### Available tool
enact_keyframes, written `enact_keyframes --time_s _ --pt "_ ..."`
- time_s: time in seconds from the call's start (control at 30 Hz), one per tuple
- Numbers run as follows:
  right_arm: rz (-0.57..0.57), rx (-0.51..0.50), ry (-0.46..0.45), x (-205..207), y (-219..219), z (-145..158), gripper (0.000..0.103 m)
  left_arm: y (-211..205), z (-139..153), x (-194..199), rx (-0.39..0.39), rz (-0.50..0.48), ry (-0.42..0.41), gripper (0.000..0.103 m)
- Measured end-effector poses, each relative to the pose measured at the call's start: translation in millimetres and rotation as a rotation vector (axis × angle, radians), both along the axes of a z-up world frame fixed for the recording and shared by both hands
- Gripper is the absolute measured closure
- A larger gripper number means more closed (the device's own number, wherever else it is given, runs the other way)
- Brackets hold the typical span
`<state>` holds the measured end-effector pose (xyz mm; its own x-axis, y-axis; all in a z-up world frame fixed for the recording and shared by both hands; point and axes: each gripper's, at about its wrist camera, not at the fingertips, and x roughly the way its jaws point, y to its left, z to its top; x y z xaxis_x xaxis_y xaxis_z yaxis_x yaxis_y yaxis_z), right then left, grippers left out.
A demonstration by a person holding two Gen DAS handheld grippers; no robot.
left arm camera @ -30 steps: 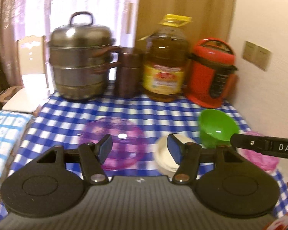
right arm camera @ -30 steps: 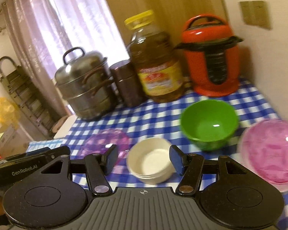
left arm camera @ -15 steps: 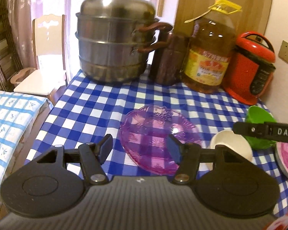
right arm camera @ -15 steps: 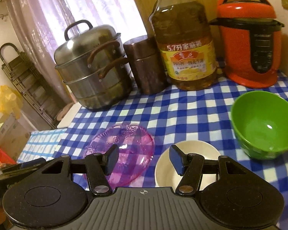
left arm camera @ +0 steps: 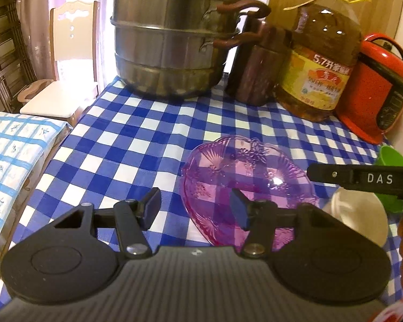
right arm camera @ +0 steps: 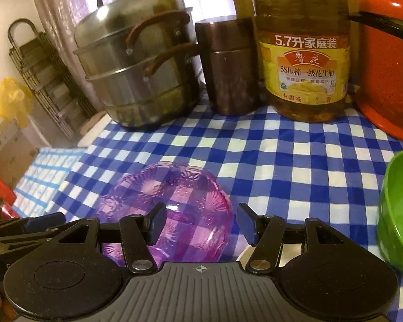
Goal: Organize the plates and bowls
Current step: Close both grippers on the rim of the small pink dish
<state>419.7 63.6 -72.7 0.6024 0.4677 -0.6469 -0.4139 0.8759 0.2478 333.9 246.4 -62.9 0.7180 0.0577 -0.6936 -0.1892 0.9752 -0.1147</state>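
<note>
Checked cloth (left arm camera: pixel 147 134); purple plate (left arm camera: pixel 244 177) flat, lengthwise diagonal.

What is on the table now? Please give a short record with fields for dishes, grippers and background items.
surface: blue checked tablecloth
dishes: purple glass plate, white bowl, green bowl
left gripper: open, holds nothing, jaws just closing, at the plate's left rim
right gripper: open, holds nothing
background: steel steamer pot, brown canister, oil bottle, red rice cooker
</note>
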Motion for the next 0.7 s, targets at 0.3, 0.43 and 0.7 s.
enact_keyframes --time_s 0.3,0.43,0.7 --pt "0.015 -0.068 0.047 20.6 7.4 -20.9 0.052 0.8 -16.0 15.4 -0.015 -0.003 0.028 0.055" --pt "0.017 -0.072 0.063 24.4 8.3 -26.9 0.057 1.1 -17.4 18.8 -0.017 -0.003 0.030 0.055" --pt "0.044 -0.100 0.064 23.9 14.6 -30.8 0.062 3.1 -24.0 22.6 -0.020 0.005 0.050 0.062"
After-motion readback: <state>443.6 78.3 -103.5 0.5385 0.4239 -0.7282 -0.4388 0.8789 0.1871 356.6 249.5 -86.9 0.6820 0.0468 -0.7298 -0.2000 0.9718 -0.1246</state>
